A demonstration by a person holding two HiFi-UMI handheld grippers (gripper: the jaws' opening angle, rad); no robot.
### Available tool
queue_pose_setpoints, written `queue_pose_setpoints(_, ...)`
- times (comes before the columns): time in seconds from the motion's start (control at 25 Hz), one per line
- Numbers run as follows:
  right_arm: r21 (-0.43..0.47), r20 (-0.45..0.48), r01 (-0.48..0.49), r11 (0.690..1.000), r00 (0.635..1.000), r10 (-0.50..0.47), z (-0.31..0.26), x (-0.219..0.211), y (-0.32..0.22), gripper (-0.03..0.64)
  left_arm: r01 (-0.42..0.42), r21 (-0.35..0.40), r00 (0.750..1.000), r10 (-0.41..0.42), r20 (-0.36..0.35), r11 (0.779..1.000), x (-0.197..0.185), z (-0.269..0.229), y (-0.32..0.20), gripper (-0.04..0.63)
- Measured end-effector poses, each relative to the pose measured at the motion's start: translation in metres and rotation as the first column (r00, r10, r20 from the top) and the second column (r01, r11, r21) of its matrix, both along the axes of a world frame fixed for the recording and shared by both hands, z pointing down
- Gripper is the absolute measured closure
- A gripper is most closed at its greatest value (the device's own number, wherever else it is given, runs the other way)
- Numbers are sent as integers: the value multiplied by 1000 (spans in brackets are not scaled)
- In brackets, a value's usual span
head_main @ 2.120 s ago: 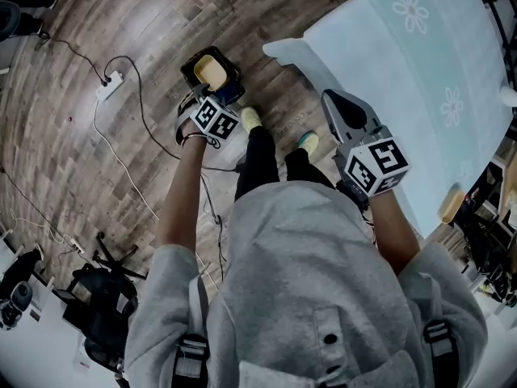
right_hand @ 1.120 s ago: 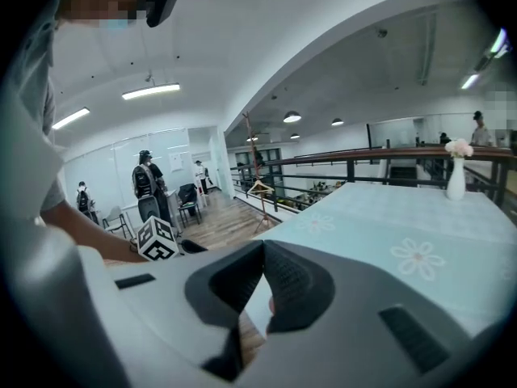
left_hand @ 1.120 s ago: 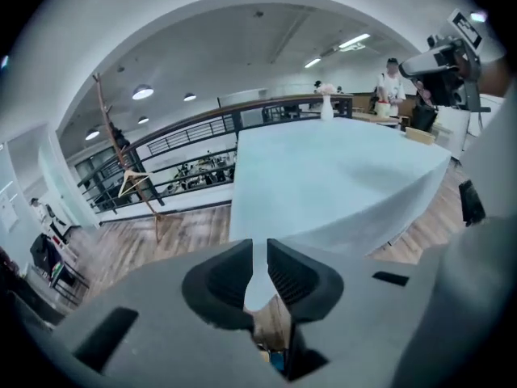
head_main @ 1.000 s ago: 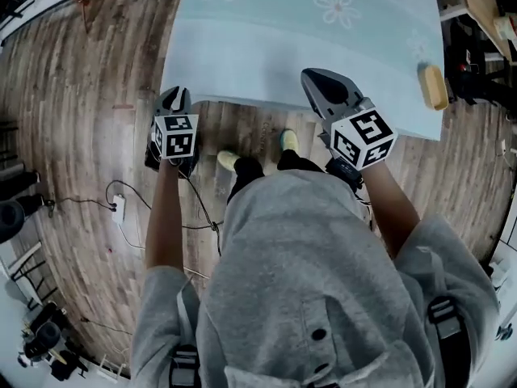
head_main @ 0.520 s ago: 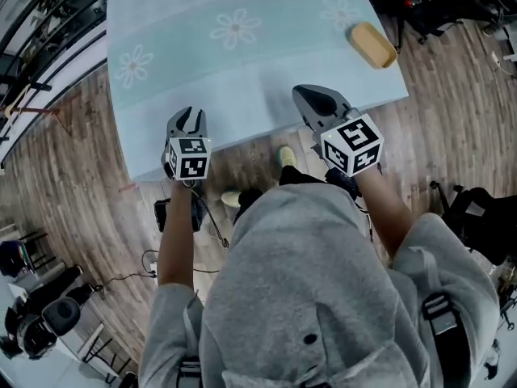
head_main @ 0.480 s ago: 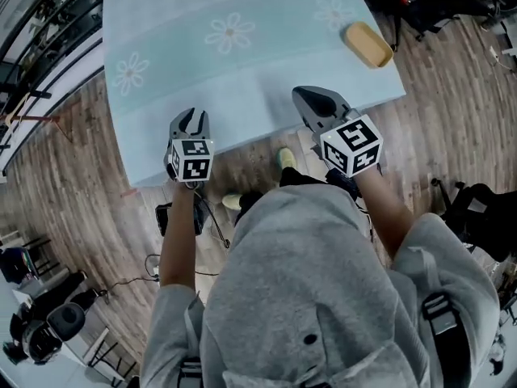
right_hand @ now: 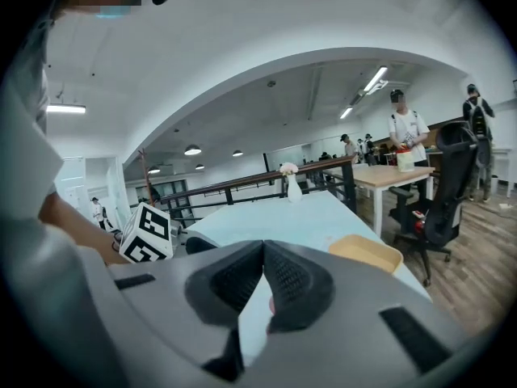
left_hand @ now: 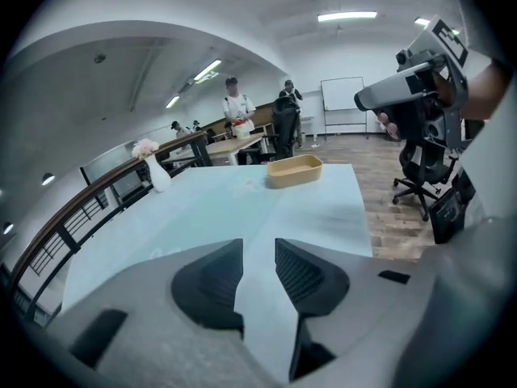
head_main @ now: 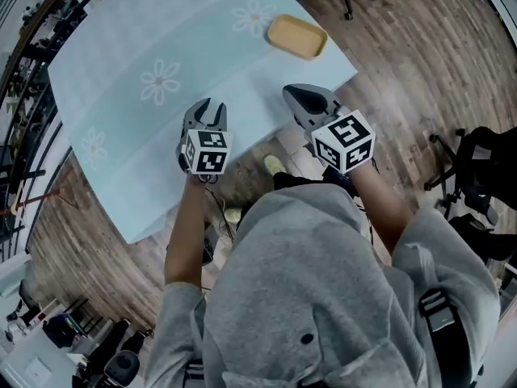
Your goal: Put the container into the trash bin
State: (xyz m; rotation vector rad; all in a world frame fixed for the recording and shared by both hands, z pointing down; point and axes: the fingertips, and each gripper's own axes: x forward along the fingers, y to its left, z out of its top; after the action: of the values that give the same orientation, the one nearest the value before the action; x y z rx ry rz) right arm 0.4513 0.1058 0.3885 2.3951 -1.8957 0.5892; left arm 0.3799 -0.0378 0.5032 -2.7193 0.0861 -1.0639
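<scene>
Head view: the left claw [head_main: 208, 107] and the right claw [head_main: 297, 97] are held over the near edge of the bench [head_main: 202, 55], which is covered with a pale blue flowered cloth. The container [head_main: 297, 36], a shallow tan tray, is seen lying on the bench near a far corner, well apart from both claws and held by neither. In the left gripper view, the left claw's jaws are seen apart and opening, with only cloth showing between them. The container [left_hand: 294, 170] lies ahead, and a white vase [left_hand: 153, 170] stands at the bench's left edge. In the right gripper view, the right claw's jaws are closed tip to tip on nothing, and the container [right_hand: 365, 254] is seen to their right.
</scene>
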Motion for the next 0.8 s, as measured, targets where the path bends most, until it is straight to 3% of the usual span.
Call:
queue_pose_setpoints(0.2, -9, 2, -111, 994, 994, 111, 7, 43, 41, 592, -116, -9, 993, 116, -4, 993, 70, -2, 39, 471)
queue_pose_setpoints(0.4, -1, 14, -224, 975, 975, 224, 9, 67, 77, 592, -250, 2, 968, 250, 19, 968, 128, 6, 77, 471)
queue_pose_setpoints(0.8, -10, 58, -421, 907, 905, 421, 23, 84, 162, 592, -472, 91, 880, 461, 117, 877, 213, 33, 151, 465)
